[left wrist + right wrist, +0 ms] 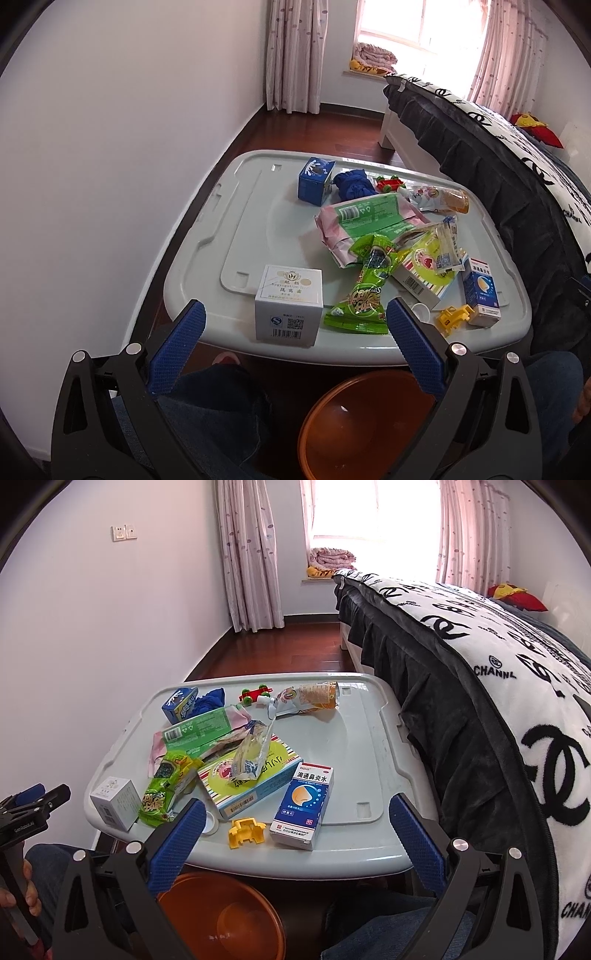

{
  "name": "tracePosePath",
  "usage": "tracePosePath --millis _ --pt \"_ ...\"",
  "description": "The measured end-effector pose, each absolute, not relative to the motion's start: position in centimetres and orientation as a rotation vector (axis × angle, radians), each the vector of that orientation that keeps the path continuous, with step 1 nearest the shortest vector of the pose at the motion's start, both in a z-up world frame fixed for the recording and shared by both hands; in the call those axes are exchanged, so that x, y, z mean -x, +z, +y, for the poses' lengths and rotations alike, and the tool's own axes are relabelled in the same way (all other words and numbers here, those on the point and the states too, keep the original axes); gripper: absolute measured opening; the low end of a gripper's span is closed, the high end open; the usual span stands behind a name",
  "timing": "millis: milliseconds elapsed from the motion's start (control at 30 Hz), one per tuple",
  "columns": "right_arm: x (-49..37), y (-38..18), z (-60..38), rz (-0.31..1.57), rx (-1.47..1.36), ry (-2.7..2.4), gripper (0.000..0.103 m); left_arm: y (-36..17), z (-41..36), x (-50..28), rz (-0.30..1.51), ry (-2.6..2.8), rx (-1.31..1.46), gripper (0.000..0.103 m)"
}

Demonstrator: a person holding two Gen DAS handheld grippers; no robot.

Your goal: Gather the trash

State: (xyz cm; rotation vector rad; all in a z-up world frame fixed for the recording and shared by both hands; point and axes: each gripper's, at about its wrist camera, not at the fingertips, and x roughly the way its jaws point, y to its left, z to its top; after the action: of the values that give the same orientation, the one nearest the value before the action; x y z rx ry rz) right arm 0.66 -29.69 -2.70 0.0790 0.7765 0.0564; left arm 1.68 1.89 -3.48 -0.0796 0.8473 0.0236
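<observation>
A grey plastic lid serves as a table and holds the trash. On it lie a green snack wrapper, a pink and green bag, a clear plastic packet, an orange pouch, a white box, a blue and white medicine box and a flat striped box. An orange bin stands on the floor below the near edge. My left gripper is open and empty just before the white box. My right gripper is open and empty at the near edge.
A blue carton, a blue cloth, a red and green toy car and a yellow toy also lie on the lid. A bed runs along the right. A wall is at the left.
</observation>
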Motion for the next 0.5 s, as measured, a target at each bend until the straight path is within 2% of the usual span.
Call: tracePosePath --millis 500 --pt "-0.7 -3.2 -29.3 0.789 -0.077 0.070 0.098 -5.3 2.4 -2.3 0.901 0.021 0.083 0.096"
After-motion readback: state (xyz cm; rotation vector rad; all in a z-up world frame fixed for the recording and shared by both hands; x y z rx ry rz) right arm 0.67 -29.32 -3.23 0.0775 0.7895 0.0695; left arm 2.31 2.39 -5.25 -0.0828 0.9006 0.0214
